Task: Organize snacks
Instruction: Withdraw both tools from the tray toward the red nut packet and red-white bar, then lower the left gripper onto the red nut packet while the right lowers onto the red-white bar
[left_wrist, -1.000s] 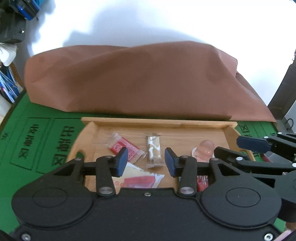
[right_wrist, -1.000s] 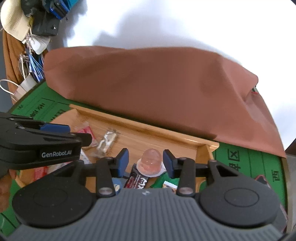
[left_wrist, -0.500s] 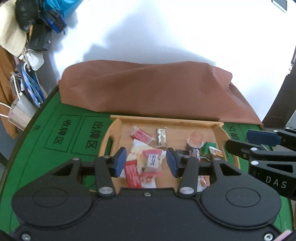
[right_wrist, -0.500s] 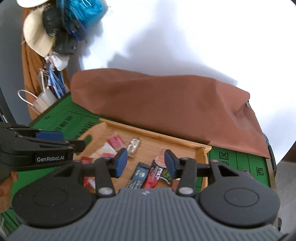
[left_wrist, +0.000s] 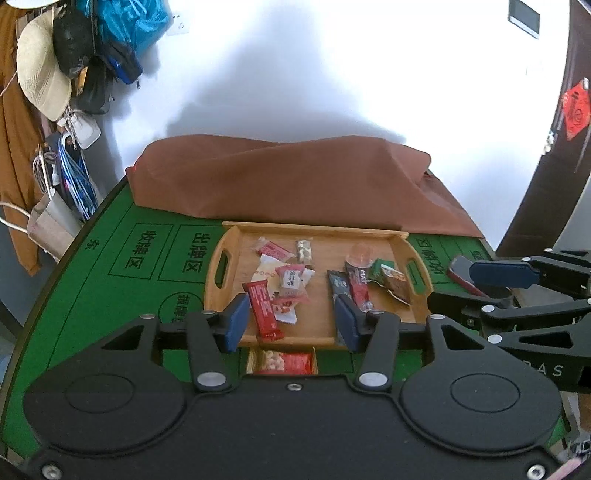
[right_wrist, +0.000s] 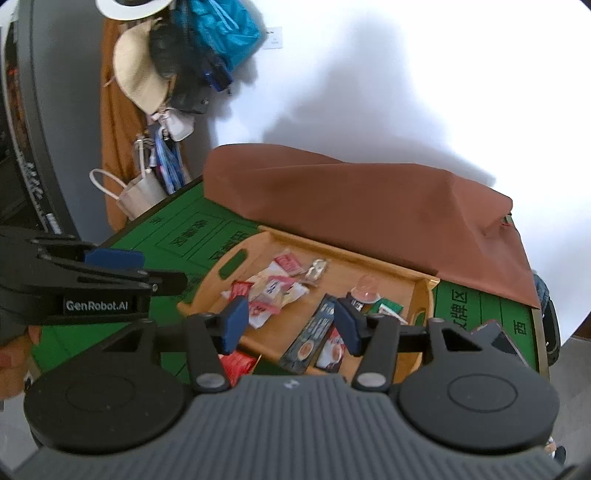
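Above wooden tray (left_wrist: 402, 242): left gripper (left_wrist: 291, 323) and right gripper (right_wrist: 290, 323) both spread, empty. Likely between picks; next, descend on stray red packet (left_wrist: 286, 362) (outside tray, on table (left_wrist: 110, 295)).

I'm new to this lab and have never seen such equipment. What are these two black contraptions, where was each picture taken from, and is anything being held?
No robot arm here: a person holds a two-finger gripper in each hand, each with a wide-angle camera looking along its fingers. One picture is from the left gripper, the other from the right gripper; each also shows the other at its edge. Both are open and hold nothing, hovering above a green table. On it sits a wooden tray with small wrapped snacks, among them a red bar, a dark bar and a clear jelly cup. One red packet lies on the table outside the tray. A brown cloth lies behind.
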